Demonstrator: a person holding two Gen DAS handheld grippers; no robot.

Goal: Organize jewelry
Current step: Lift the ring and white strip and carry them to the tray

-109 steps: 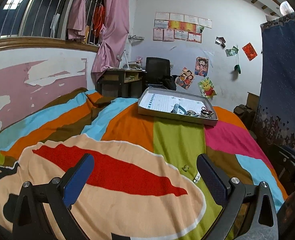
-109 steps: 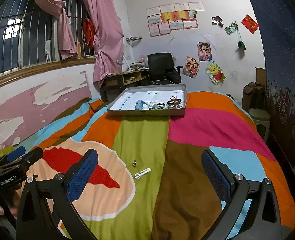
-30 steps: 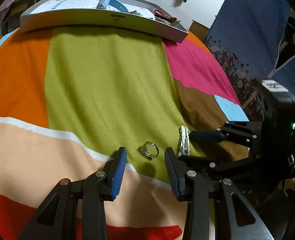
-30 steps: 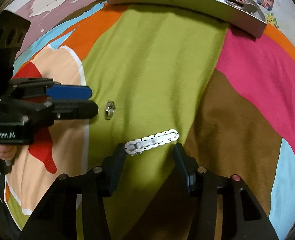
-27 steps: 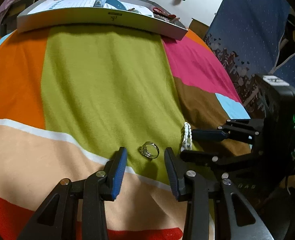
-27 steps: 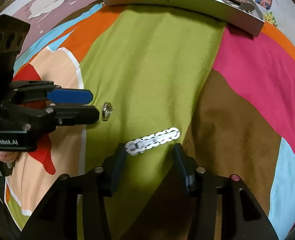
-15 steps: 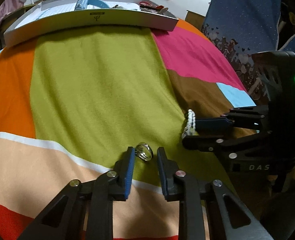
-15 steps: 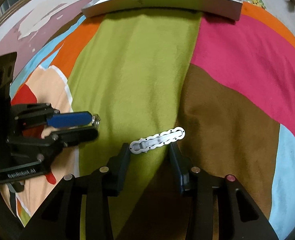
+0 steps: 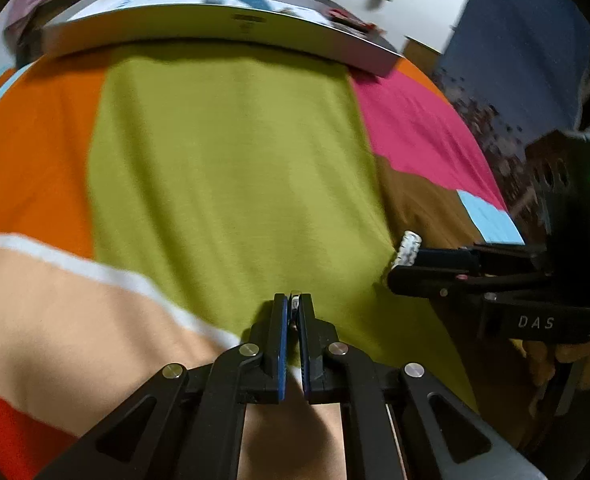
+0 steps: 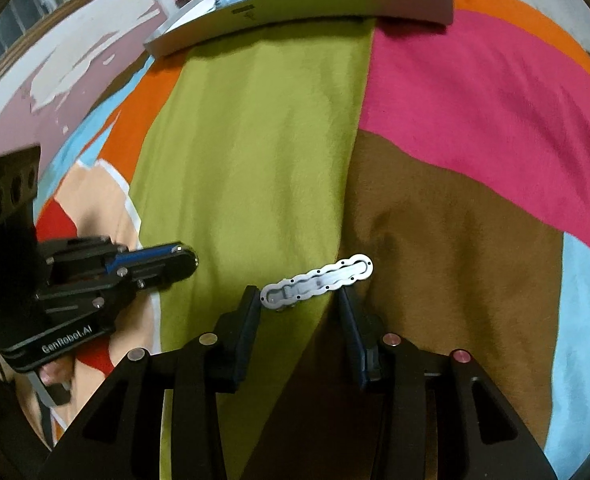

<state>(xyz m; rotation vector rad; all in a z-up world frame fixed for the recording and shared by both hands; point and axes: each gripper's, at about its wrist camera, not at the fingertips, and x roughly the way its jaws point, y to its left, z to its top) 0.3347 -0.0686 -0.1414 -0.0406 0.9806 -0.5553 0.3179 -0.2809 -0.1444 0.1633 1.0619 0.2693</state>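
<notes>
Left gripper [image 9: 293, 304] jaws have just closed, pinching the small silver ring [image 9: 294, 303] over the soft patchwork blanket [image 9: 231, 152]. Right gripper [image 10: 298, 300] jaws part-open, straddling the flat scalloped silver hair clip [image 10: 317, 278]; contact unclear. Only the right view shows the clip's full outline.

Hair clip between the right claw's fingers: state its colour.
Silver hair clip, metallic, with small dark dots; clearest in the right wrist view.

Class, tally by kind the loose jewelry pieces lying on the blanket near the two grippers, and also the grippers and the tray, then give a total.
Ring: 1
Silver hair clip: 1
Grippers: 2, left gripper, right gripper
Grey tray: 1
Total: 5
</notes>
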